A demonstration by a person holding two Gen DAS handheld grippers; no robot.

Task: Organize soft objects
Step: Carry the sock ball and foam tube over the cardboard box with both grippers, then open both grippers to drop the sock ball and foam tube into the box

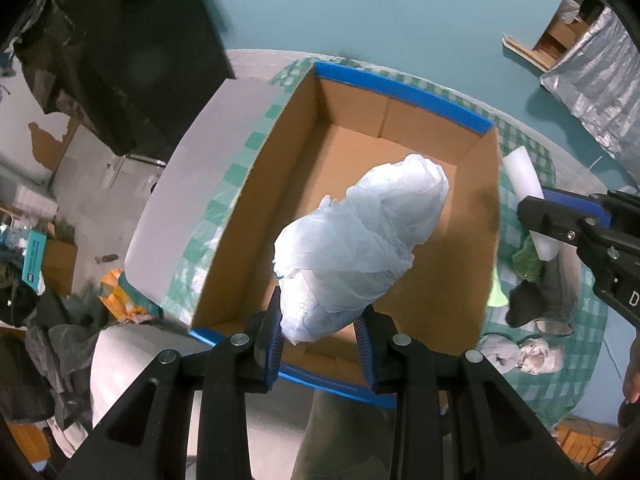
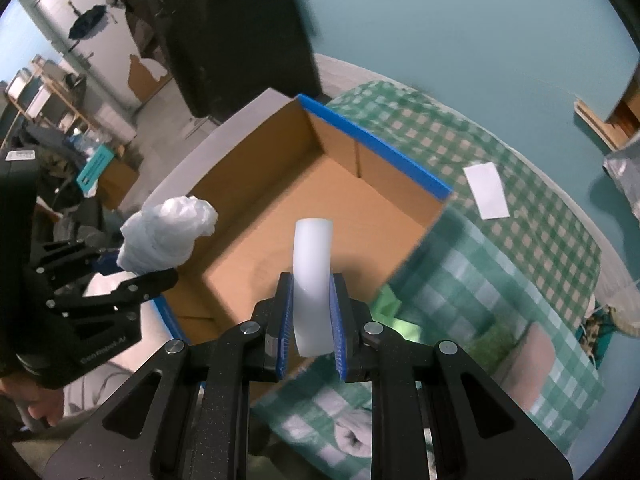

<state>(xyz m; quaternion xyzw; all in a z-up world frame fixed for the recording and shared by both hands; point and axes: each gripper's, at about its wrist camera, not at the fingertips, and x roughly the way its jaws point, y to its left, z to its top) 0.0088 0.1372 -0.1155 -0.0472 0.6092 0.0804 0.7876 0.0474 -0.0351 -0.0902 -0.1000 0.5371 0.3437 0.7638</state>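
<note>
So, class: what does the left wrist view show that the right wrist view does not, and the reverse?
Only the left wrist view shows the grey and dark clothes heaped on the checked cloth right of the box. Only the right wrist view shows a flat white sheet lying on the cloth beyond the box. Both show the open box, the left gripper clamping a white bag, and the right gripper clamping a white foam strip.

Crinkled translucent plastic bag (image 1: 352, 248), matt brown cardboard box (image 1: 404, 152), checked cloth tablecloth (image 2: 520, 208)
</note>
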